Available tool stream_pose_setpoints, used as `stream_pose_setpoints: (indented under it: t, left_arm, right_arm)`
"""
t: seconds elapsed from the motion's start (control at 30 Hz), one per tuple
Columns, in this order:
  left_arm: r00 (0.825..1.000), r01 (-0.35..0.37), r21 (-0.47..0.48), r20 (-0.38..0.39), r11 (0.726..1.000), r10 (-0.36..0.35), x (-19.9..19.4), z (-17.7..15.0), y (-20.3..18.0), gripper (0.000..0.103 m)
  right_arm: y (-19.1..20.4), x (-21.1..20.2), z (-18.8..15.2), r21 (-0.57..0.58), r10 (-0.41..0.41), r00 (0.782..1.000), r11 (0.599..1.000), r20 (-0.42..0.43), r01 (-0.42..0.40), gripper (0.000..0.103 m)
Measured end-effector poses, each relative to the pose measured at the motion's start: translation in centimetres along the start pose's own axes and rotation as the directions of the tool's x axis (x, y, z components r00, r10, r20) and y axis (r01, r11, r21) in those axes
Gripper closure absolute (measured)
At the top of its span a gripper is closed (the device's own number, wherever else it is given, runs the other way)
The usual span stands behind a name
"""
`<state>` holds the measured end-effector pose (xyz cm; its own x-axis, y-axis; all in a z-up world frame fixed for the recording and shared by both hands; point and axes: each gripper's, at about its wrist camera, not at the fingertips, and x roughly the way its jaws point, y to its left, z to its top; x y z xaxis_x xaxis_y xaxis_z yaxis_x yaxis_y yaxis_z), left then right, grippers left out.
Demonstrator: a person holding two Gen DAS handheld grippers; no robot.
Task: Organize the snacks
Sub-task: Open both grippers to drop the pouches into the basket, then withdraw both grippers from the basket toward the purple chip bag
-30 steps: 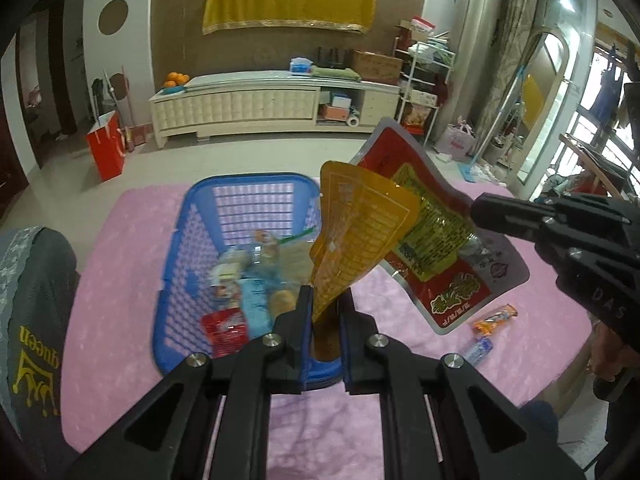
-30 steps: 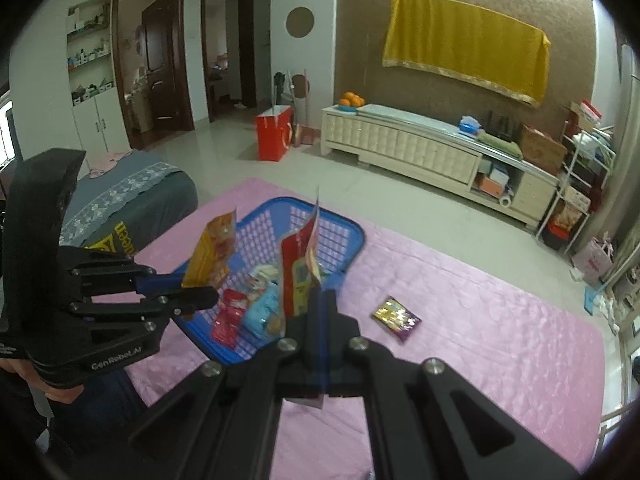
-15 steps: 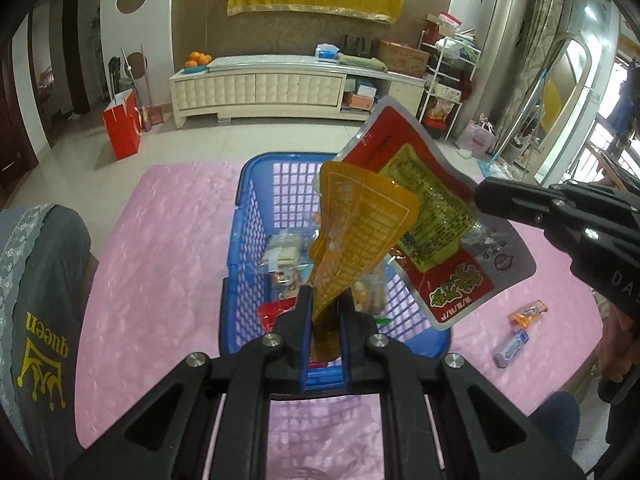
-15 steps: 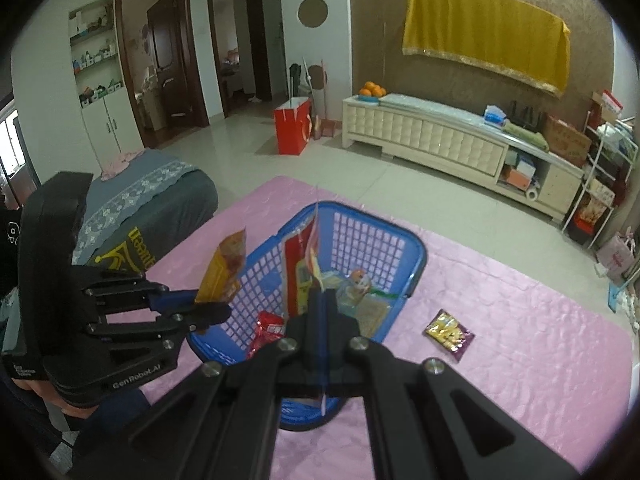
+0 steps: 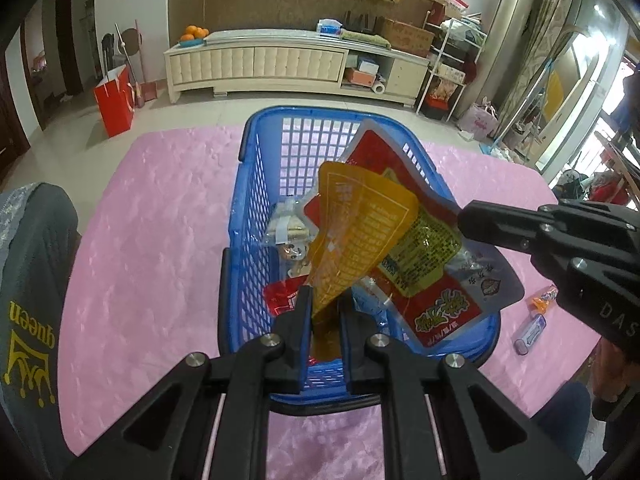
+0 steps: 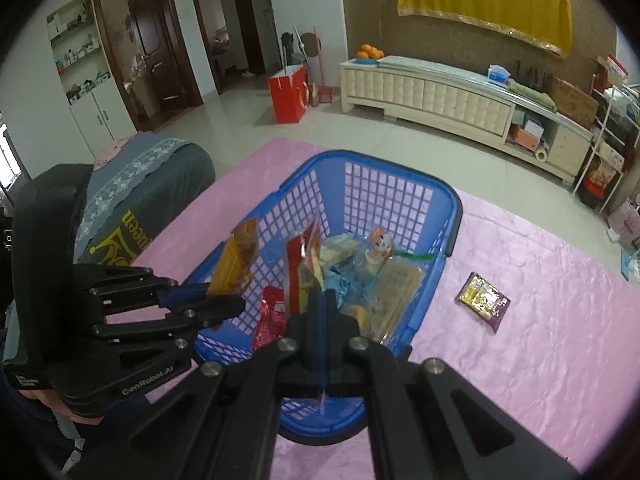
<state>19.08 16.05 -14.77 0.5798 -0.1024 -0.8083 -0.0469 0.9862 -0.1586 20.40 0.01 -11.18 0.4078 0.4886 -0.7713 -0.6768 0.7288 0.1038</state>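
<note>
left claw (image 5: 325, 312) clamped on orange packet (image 5: 360, 232) | right claw (image 6: 322, 300) clamped on red pouch (image 5: 436, 312) | cushion (image 5: 28, 312) reads "queen"

Both grippers, left (image 5: 325, 304) and right (image 6: 322, 300), angle downward side by side, fingers (image 5: 298, 320) clamped.

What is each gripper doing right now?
Left gripper: closed on a flat orange plastic snack packet.
Right gripper: closed on a flat red foil snack pouch.
</note>
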Motion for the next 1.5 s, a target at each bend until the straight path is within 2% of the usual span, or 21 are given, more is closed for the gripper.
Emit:
stream_pose_setpoints:
  t: [0.4, 0.5, 0.53, 0.57, 0.6, 0.63, 0.67, 0.73, 0.8, 1.17, 1.37, 1.5]
  left_arm:
    - [1.000, 0.021, 0.015, -0.022, 1.000, -0.021, 1.0, 0.2, -0.2, 0.091]
    - [1.000, 0.011, 0.023, -0.025, 1.000, -0.010, 1.1, 0.1, -0.3, 0.085]
    - [1.000, 0.009, 0.024, -0.026, 1.000, -0.008, 1.2, 0.1, -0.1, 0.078]
    - [1.000, 0.014, 0.023, -0.026, 1.000, -0.013, 1.1, 0.1, -0.1, 0.075]
    - [1.000, 0.018, 0.020, -0.025, 1.000, -0.018, 1.0, 0.1, -0.1, 0.075]
    - [1.000, 0.021, 0.017, -0.023, 1.000, -0.020, 0.8, 0.1, -0.1, 0.074]
    - [1.000, 0.024, 0.015, -0.020, 1.000, -0.024, 0.6, 0.0, -0.1, 0.069]
    - [1.000, 0.027, 0.014, -0.006, 1.000, -0.026, 0.1, 0.0, -0.2, 0.065]
    - [0.999, 0.037, 0.019, 0.004, 0.999, -0.037, -0.5, -0.1, -0.4, 0.064]
    - [0.995, 0.031, 0.062, 0.092, 0.998, -0.037, -5.1, -0.3, -2.8, 0.042]
    - [0.991, 0.026, 0.113, 0.127, 0.993, -0.040, -6.8, -0.4, -5.6, 0.033]
    - [0.990, 0.017, 0.147, 0.137, 0.989, -0.037, -7.2, -0.3, -7.7, 0.033]
  right_arm:
    - [-0.3, 1.2, -0.6, 0.034, -0.016, 0.998, 0.999, -0.055, 0.018, 0.101]
    - [-0.4, 1.2, -0.8, 0.024, -0.047, 0.997, 0.999, -0.062, 0.048, 0.101]
    - [-0.4, 1.2, -0.8, 0.023, -0.058, 0.996, 0.998, -0.062, 0.060, 0.100]
    - [-0.5, 1.0, -0.9, 0.025, -0.061, 0.996, 0.998, -0.060, 0.063, 0.099]
    - [-0.6, 0.9, -0.9, 0.029, -0.059, 0.996, 0.998, -0.062, 0.061, 0.095]
    - [-0.6, 0.8, -1.0, 0.030, -0.053, 0.996, 0.998, -0.066, 0.055, 0.086]
    - [-0.7, 0.5, -1.0, 0.032, -0.051, 0.997, 0.998, -0.062, 0.053, 0.079]
    - [-1.1, -0.3, -1.1, 0.047, -0.056, 0.998, 0.997, -0.038, 0.058, 0.043]
    - [-1.2, -1.0, -1.1, 0.061, -0.065, 0.998, 0.996, -0.015, 0.066, 0.034]
    - [-2.8, -5.6, -2.0, 0.084, -0.142, 0.990, 0.987, 0.012, 0.140, 0.030]
    - [-3.8, -7.8, -3.4, 0.079, -0.170, 0.985, 0.983, 0.034, 0.167, 0.030]
    - [-5.0, -8.9, -4.1, 0.090, -0.184, 0.982, 0.979, 0.037, 0.181, 0.029]
